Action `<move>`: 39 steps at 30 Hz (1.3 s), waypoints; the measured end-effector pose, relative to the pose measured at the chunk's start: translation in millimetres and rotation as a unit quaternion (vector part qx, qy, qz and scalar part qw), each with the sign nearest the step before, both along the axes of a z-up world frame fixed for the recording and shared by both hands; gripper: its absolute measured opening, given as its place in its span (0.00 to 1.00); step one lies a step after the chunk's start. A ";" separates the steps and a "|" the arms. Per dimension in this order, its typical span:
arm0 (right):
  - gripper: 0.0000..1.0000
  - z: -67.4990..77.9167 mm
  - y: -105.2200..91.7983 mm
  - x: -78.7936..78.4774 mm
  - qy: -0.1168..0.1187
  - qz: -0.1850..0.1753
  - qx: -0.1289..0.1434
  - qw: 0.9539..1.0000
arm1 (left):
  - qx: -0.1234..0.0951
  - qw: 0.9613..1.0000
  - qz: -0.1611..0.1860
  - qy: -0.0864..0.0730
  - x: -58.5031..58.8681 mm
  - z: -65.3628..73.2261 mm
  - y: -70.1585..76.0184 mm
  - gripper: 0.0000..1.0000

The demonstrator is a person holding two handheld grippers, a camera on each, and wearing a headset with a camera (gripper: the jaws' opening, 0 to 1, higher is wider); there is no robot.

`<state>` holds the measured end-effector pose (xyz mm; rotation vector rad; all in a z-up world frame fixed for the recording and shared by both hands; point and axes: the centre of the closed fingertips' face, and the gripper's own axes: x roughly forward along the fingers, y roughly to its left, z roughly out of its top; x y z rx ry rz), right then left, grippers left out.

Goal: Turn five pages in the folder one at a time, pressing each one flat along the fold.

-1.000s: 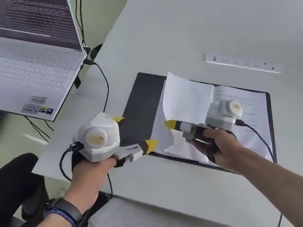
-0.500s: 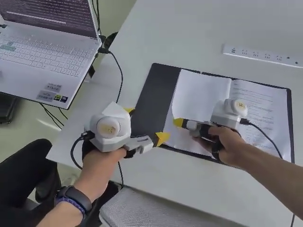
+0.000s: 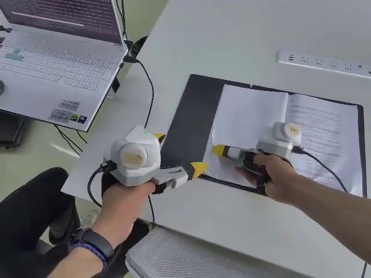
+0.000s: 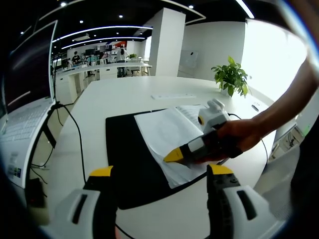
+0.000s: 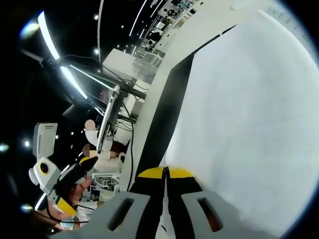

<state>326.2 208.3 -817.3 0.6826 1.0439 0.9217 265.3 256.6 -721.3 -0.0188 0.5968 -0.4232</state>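
On the white desk (image 3: 243,35), near its front edge, the folder (image 3: 188,127) is laid open. A page (image 3: 249,124) seems to be flattened by the right tongs (image 3: 219,152), pressed together; the left tongs (image 3: 178,153) are held spread. Pages remaining cannot be counted.

Two grippers (image 3: 178,153) (image 3: 218,151), one folder (image 3: 186,124), one laptop (image 3: 52,63), one power strip (image 3: 322,61).

Matt black folder (image 3: 188,124), thin white paper pages (image 3: 249,127).
Your left claw (image 3: 178,153) and right claw (image 3: 219,151) are smooth white plastic with glossy yellow tips; the counter (image 3: 232,40) looks smooth, pale and matt.
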 end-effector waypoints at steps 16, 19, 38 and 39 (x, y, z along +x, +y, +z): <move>0.18 12.8 6.9 -9.2 -0.037 0.020 0.002 0.999 | 0.000 1.000 -0.003 0.010 -5.0 0.1 -5.3 0.71; 0.22 14.7 5.6 -11.6 -0.041 0.019 0.001 0.999 | 0.001 1.000 -0.014 0.009 -4.3 0.2 -9.0 0.69; 0.44 61.0 -59.2 9.9 -0.107 -0.037 0.030 0.993 | -0.008 0.996 -0.083 0.010 12.2 -6.6 -35.1 0.47; 0.44 66.0 -63.2 8.9 -0.110 -0.041 0.030 0.993 | -0.008 0.996 -0.085 0.010 14.0 -7.1 -36.7 0.46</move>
